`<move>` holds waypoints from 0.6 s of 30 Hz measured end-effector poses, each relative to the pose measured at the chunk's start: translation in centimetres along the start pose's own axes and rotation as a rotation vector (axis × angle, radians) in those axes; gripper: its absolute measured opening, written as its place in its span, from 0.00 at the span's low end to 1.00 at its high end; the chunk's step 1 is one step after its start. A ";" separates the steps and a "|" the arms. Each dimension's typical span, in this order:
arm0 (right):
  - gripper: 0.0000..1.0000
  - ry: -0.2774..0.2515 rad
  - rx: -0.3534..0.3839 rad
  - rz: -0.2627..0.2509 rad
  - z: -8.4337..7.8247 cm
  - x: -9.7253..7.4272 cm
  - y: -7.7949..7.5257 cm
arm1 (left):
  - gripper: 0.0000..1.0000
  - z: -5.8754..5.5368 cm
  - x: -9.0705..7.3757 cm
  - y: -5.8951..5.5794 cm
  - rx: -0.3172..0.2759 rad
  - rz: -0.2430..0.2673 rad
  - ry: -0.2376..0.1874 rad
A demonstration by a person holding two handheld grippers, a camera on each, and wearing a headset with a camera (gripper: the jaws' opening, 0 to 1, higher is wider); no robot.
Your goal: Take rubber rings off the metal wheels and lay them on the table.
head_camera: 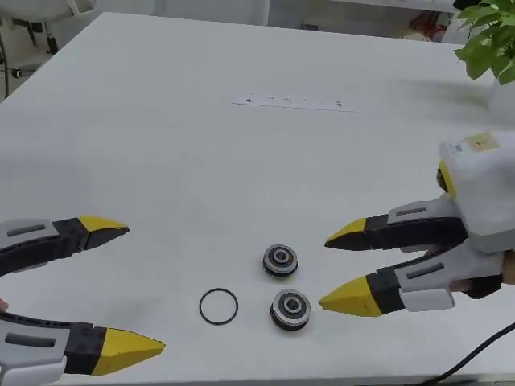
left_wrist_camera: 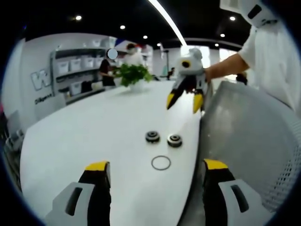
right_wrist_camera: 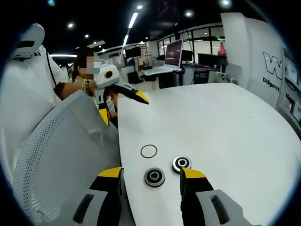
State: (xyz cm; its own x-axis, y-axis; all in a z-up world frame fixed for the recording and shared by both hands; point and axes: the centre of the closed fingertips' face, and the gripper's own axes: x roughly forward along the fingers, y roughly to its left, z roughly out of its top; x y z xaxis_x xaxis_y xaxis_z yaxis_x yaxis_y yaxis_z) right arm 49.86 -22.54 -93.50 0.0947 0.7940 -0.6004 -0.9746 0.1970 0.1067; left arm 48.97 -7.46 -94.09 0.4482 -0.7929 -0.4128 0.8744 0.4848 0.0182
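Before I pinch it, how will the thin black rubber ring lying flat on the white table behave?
The thin black rubber ring looks slender, so it will probably flop when lifted. Lying flat on the white table, it may slide, not roll.

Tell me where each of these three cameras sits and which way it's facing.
Head view: headset, looking down at the table; left gripper, right gripper.
Left gripper view: on the left gripper, facing the right gripper; own open jaws, person's arm.
Right gripper view: on the right gripper, facing the left gripper; own open jaws, person's arm.
All share two metal wheels, one loose rubber ring.
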 end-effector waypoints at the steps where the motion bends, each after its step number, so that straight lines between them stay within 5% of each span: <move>1: 0.48 -0.002 -0.003 -0.003 0.0 -0.2 0.0 | 0.81 0.0 0.0 0.0 0.000 -0.001 0.000; 10: 0.54 -0.045 0.036 -0.048 -0.4 -1.9 -0.3 | 0.81 0.8 -0.1 0.1 0.005 -0.007 -0.011; 18: 0.55 -0.092 0.090 -0.102 -1.0 -2.9 -1.3 | 0.82 3.8 -0.1 -0.1 0.005 -0.030 -0.048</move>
State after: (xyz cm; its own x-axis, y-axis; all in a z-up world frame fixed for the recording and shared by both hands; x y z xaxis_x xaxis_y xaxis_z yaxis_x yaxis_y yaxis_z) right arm 50.63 -25.67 -92.70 0.2141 0.8159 -0.5371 -0.9374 0.3262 0.1219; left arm 49.53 -8.91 -90.56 0.4303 -0.8239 -0.3687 0.8884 0.4590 0.0111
